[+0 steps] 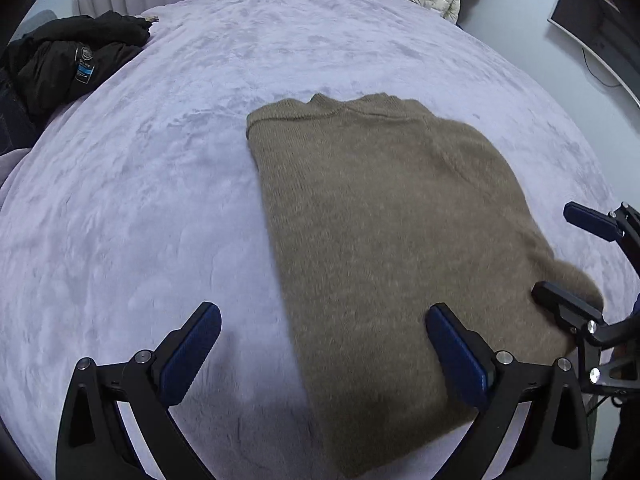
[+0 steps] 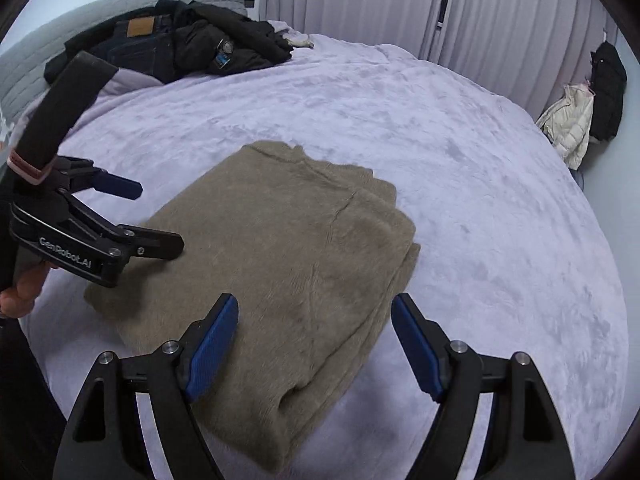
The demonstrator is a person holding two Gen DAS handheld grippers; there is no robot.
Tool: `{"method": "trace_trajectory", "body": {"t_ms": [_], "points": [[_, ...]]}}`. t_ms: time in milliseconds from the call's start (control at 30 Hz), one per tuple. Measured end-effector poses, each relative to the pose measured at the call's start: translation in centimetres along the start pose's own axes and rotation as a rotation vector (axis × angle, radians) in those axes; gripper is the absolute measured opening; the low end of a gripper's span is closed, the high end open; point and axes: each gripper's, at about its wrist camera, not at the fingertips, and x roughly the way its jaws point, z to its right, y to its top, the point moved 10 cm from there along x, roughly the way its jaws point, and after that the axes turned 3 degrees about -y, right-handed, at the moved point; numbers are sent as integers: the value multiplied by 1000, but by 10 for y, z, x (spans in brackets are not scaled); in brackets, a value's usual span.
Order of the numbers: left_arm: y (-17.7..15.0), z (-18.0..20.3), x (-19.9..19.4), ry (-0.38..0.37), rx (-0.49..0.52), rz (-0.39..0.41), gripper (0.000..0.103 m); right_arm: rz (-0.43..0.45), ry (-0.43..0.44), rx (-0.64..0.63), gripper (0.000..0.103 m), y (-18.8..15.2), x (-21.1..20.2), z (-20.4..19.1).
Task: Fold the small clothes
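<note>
A tan fuzzy knit sweater [image 1: 380, 220] lies folded into a long rectangle on the lilac plush bed cover [image 1: 140, 200], collar toward the far side. My left gripper [image 1: 322, 312] hovers open over the sweater's near left edge, touching nothing. The right gripper [image 1: 553, 250] shows at the right edge, also open. In the right wrist view the sweater [image 2: 288, 240] has stacked layers along its right side, and my right gripper [image 2: 315, 300] is open above its near end. The left gripper [image 2: 159, 217] hangs open over the sweater's left edge, held by a hand [image 2: 20, 292].
A heap of black jacket and jeans [image 2: 180, 48] sits at the head of the bed by the grey headboard [image 2: 120, 4]. A white puffer jacket [image 2: 568, 128] hangs beyond the bed's far right side. A screen [image 1: 592, 28] is on the wall. Curtains [image 2: 360, 0] line the back.
</note>
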Motion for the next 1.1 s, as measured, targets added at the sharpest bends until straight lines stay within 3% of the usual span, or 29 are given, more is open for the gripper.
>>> {"method": "trace_trajectory", "body": {"t_ms": [33, 100, 200, 333, 433, 533, 633, 700, 867, 1000, 1100], "points": [[-7, -3, 1, 2, -6, 8, 103, -19, -42, -24, 82, -10, 2, 0], [-17, -11, -2, -66, -62, -11, 103, -68, -115, -55, 82, -38, 10, 6], [-29, -19, -13, -118, -117, -12, 103, -94, -45, 71, 82, -66, 4, 18], [-33, -34, -41, -55, -70, 32, 103, -80, -6, 212, 82, -82, -26, 37], [-28, -58, -49, -39, -113, 35, 103, -69, -14, 281, 82, -89, -43, 56], [-11, -67, -39, -90, -187, 17, 103, -59, -25, 399, 83, -83, -48, 85], [10, -44, -26, -157, -181, -4, 103, -50, 89, 614, 83, -65, -37, 101], [22, -19, -14, -216, -162, -25, 103, -49, 150, 677, 83, -48, -23, 97], [25, -1, 34, -198, -159, -130, 103, -169, 255, 645, 83, -23, 35, 55], [29, -1, 51, -314, -231, -152, 103, -226, 255, 624, 84, -24, 75, 40], [35, 0, 60, -341, -223, -153, 103, -189, 326, 698, 89, -20, 88, 39]]}}
